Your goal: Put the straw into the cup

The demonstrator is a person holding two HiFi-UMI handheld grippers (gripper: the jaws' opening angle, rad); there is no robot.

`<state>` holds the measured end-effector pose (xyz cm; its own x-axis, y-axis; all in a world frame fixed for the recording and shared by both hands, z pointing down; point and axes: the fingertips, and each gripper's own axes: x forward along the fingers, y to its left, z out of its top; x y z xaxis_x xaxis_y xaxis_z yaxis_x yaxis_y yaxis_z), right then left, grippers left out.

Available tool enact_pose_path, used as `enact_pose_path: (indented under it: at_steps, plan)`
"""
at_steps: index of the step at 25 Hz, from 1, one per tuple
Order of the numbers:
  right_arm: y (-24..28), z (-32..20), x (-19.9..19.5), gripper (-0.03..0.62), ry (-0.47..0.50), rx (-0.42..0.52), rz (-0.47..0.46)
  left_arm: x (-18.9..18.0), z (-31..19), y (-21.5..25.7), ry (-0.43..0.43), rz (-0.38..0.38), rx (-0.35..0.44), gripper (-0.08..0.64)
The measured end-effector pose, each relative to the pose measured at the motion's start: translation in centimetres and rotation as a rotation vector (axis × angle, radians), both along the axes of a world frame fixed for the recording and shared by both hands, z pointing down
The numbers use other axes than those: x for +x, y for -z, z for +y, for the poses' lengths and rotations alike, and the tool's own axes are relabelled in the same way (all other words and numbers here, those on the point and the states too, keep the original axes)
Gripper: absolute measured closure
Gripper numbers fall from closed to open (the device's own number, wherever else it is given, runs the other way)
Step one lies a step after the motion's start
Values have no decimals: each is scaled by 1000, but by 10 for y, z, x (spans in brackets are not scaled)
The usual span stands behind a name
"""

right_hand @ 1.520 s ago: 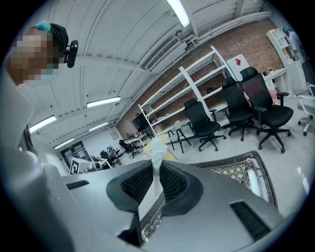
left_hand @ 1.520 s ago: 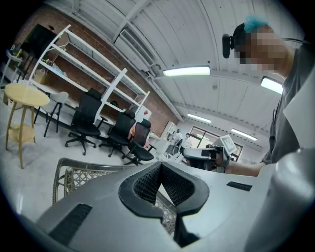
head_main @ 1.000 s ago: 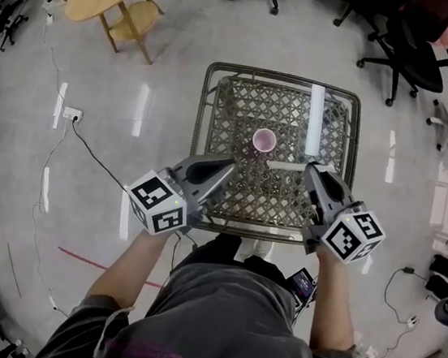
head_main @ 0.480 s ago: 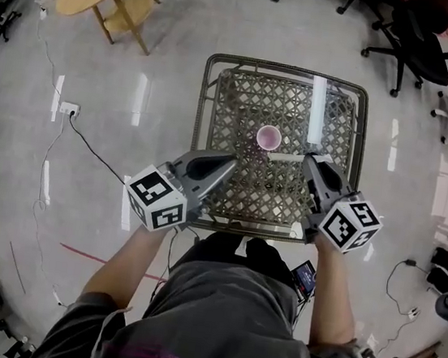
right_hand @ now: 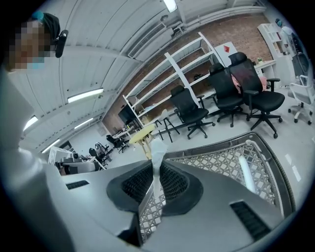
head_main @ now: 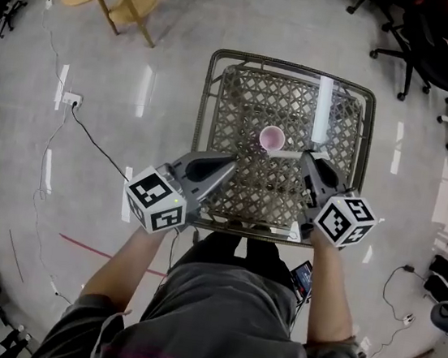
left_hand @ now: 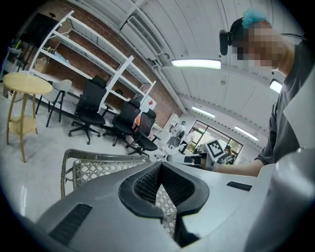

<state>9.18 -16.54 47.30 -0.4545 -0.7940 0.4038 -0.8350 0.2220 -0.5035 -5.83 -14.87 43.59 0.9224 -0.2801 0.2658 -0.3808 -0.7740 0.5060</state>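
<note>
Square table (head_main: 292, 64) is noted on a glossy pale floor (head_main: 145, 33); its rim is formed of a dark rounded frame, and an open diamond lattice top (head_main: 250, 104) is set inside it. One pink cup (head_main: 272, 139) is seen standing upright directly on the lattice, mouth up, slightly right of centre and well apart from every edge. A pale elongated streak (head_main: 323, 109) is recorded on the top near the far right corner, parallel to the right rim; whether it is an object or a light's reflection cannot be told.
</note>
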Motion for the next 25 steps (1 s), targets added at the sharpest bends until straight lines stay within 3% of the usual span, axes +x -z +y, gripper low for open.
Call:
enact_pose_path:
  at_steps: [25]
  plan:
    - [-77,-46,2,545,0,-80,46,-19,-16,-25,54,-73,-50,551]
